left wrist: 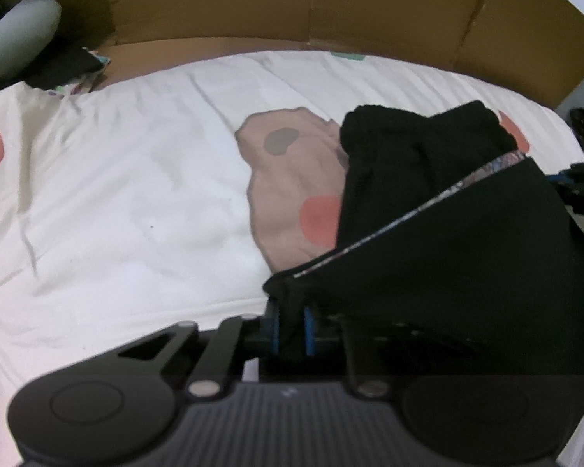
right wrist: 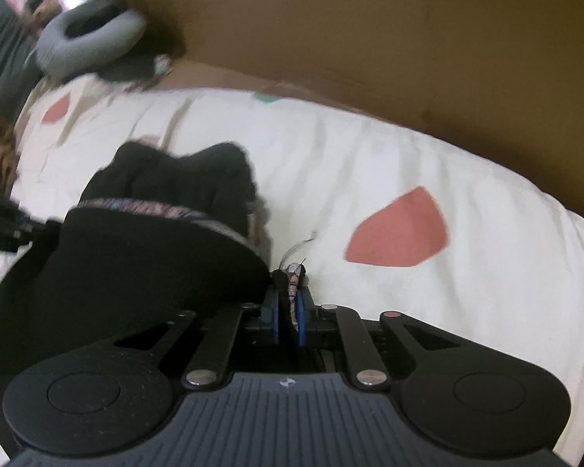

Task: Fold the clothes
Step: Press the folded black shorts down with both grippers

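Each hand-held gripper, left (left wrist: 291, 325) and right (right wrist: 288, 313), pinches the black garment (left wrist: 447, 241), seemingly stretched sideways between them

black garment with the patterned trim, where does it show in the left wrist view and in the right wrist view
Left wrist view: the black garment fills the right side, a corner pinched in the left gripper.
Right wrist view: it fills the left side, its trimmed edge pinched in the right gripper.
Shared landmark: the brown cardboard wall behind the white bedcover with pink patches.
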`<state>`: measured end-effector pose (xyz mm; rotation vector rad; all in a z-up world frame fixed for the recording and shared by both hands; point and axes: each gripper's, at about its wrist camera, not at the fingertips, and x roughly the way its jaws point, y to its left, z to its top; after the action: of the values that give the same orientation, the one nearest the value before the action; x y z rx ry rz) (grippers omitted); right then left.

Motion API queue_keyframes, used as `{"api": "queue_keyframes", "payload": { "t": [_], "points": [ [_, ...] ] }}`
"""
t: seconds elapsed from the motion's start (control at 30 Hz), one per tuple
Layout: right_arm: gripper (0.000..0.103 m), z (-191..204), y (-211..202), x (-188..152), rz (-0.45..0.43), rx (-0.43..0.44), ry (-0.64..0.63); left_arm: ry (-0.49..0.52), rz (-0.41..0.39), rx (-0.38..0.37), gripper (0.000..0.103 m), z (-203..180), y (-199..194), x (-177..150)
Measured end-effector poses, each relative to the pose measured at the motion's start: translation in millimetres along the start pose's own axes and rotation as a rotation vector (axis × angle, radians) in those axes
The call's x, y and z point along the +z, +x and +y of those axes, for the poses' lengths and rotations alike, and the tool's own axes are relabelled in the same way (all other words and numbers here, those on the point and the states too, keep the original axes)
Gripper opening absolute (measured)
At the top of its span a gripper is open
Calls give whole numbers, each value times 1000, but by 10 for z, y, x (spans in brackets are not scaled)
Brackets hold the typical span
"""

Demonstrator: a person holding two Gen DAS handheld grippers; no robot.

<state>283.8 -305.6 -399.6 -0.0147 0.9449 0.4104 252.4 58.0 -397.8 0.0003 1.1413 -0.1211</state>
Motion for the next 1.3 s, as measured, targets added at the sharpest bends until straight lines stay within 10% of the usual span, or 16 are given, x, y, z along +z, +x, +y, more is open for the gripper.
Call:
{"api": "queue_keyframes", "payload": {
  "t": [0.6,1.3],
  "points": [
    [7,-107,-816,91,-191,-52,123,-61,-204,10,8,53,-667,92],
    [7,-242,-603,374,-150,-119,141,-53,-191,14,8,89,-452,600]
  ]
}}
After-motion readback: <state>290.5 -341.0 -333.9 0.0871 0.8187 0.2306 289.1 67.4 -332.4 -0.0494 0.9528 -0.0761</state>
